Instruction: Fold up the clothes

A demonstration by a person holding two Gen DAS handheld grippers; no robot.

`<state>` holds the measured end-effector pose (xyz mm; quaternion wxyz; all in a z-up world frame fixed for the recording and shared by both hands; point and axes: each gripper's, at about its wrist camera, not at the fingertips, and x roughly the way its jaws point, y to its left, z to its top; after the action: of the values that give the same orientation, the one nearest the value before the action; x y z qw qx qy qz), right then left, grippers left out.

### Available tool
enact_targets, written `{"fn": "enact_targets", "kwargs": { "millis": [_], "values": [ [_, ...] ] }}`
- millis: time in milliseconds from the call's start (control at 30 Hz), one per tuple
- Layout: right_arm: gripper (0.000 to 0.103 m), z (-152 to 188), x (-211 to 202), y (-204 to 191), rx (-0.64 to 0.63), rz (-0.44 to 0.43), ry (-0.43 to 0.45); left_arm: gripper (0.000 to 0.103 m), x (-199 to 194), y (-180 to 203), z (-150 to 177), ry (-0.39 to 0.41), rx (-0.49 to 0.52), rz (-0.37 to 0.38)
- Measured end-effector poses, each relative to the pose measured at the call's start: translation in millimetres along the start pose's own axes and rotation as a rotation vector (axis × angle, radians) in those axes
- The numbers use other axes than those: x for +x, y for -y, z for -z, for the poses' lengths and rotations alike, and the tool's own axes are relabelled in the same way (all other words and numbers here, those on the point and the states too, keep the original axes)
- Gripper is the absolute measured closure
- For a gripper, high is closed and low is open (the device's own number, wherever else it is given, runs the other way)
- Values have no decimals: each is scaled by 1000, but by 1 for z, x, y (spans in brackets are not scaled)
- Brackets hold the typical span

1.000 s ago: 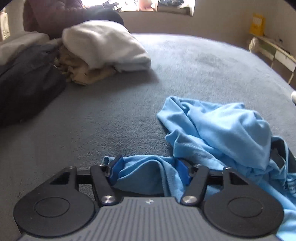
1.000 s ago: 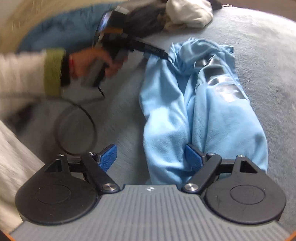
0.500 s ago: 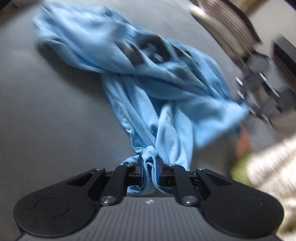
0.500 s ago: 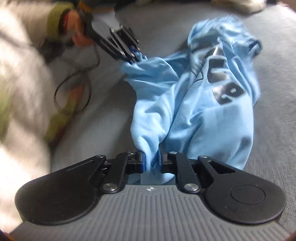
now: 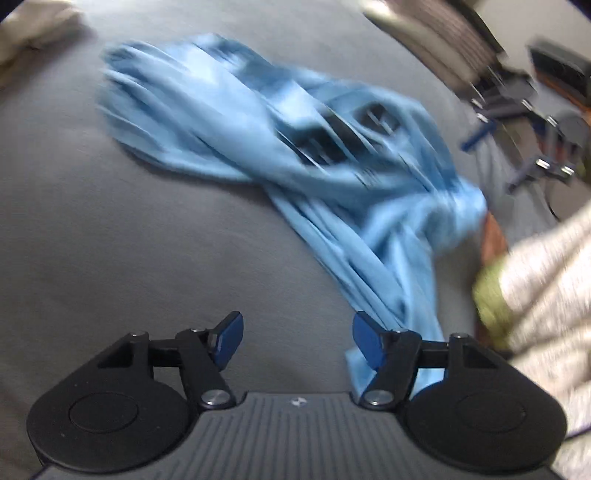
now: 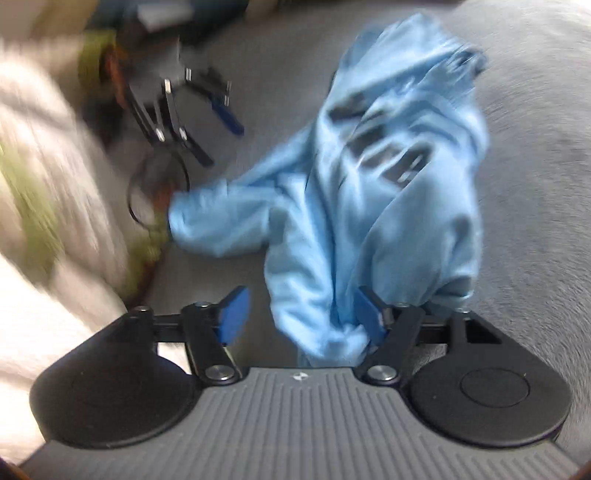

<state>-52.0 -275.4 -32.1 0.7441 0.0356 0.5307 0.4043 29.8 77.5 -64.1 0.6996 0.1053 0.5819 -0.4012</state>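
A light blue T-shirt (image 5: 295, 147) with a dark print lies crumpled and blurred on the grey bedcover (image 5: 110, 240). My left gripper (image 5: 297, 338) is open, with nothing between its blue pads; the shirt's lower end trails past the right finger (image 5: 365, 339). My right gripper (image 6: 299, 317) is open too. A bunched end of the T-shirt (image 6: 388, 184) sits loose between its fingers, against the right pad (image 6: 365, 314). In the right wrist view the left gripper (image 6: 192, 107) shows at the upper left, apart from the cloth.
A person's pale sleeve with a green cuff (image 5: 535, 280) fills the right edge of the left wrist view. A black cable loop (image 6: 147, 192) lies on the bed by the sleeve. Pale clothes (image 5: 29, 33) sit at the far left corner; blurred furniture (image 5: 461, 37) stands beyond the bed.
Both grippers were shut on ends of the shirt half a second ago; both have since opened and let it go. The shirt has dropped onto the bed.
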Motion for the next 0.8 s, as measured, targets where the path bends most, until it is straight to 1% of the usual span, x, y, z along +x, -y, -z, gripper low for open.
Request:
{"fn": "enact_targets", "kwargs": {
  "millis": [33, 67, 100, 133, 167, 233, 267, 300, 333, 367, 400, 433, 467, 533, 600, 633, 733, 800],
  "values": [
    [26, 0, -13, 7, 52, 4, 78, 35, -7, -9, -6, 49, -33, -23],
    [20, 2, -23, 15, 106, 26, 155, 35, -12, -16, -13, 95, -61, -49],
    [19, 4, -29, 23, 160, 58, 228, 33, -9, -18, -21, 136, -80, -84],
    [18, 6, -27, 31, 212, 92, 257, 33, -6, -21, -29, 177, -99, -118],
    [18, 9, -19, 38, 261, 128, 253, 33, -2, -22, -37, 215, -114, -152],
    [18, 14, -2, 52, 360, 201, 246, 33, 13, -21, -54, 260, -140, -212],
    [20, 16, 6, 59, 409, 238, 243, 33, 23, -19, -62, 269, -154, -245],
    [31, 19, 14, 66, 459, 274, 239, 34, 35, -16, -69, 258, -167, -283],
    [41, 21, 22, 73, 508, 310, 234, 39, 48, -11, -75, 246, -179, -319],
    [56, 22, 29, 77, 536, 320, 240, 44, 59, -6, -80, 240, -183, -349],
    [72, 22, 32, 76, 532, 315, 255, 51, 65, -1, -82, 247, -172, -370],
    [86, 18, 33, 72, 504, 324, 261, 62, 68, 5, -84, 254, -152, -385],
    [96, 11, 34, 67, 468, 340, 261, 68, 68, 9, -85, 248, -133, -396],
    [97, -5, 35, 58, 382, 384, 264, 86, 67, 13, -84, 231, -114, -422],
    [98, -26, 26, 54, 294, 449, 315, 93, 65, 15, -82, 217, -104, -445],
    [98, -36, 20, 52, 252, 481, 345, 95, 62, 15, -80, 213, -108, -448],
    [98, -60, -2, 44, 120, 559, 427, 97, 57, 17, -69, 185, -126, -437],
    [98, -63, -6, 41, 59, 547, 417, 97, 56, 17, -60, 154, -138, -425]
  ]
}}
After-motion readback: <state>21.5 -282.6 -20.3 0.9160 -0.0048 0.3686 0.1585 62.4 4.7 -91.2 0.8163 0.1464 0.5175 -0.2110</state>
